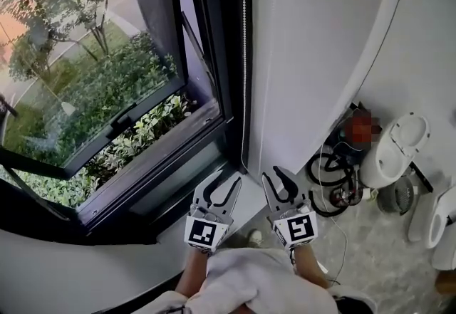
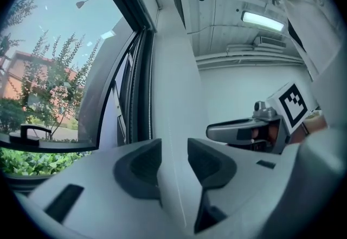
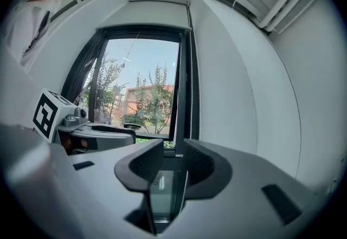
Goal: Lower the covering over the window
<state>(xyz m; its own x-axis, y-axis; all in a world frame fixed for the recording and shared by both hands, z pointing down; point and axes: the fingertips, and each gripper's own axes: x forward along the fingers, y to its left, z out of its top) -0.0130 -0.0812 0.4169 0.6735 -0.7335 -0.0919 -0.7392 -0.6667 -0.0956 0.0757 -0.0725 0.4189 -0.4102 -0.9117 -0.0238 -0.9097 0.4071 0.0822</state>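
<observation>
The window (image 1: pixel 107 85) has a dark frame and bare glass, with one sash tilted outward. A thin bead chain (image 1: pixel 244 56) hangs down the frame's right side beside the white wall. Its lower end sits just ahead of my two grippers, between them. My left gripper (image 1: pixel 225 181) is open, and in the left gripper view (image 2: pixel 174 162) only wall shows in the gap. My right gripper (image 1: pixel 274 176) is open too. In the right gripper view (image 3: pixel 172 165) the chain (image 3: pixel 191 97) and frame show through the gap, farther off. A white box (image 3: pixel 160 13) spans the window's top.
The dark window sill (image 1: pixel 171 163) lies right before the grippers. Black cables (image 1: pixel 331 170) and a white appliance (image 1: pixel 395 149) sit on the floor at right, by the white wall (image 1: pixel 313 35). Bushes (image 1: pixel 121 85) grow outside.
</observation>
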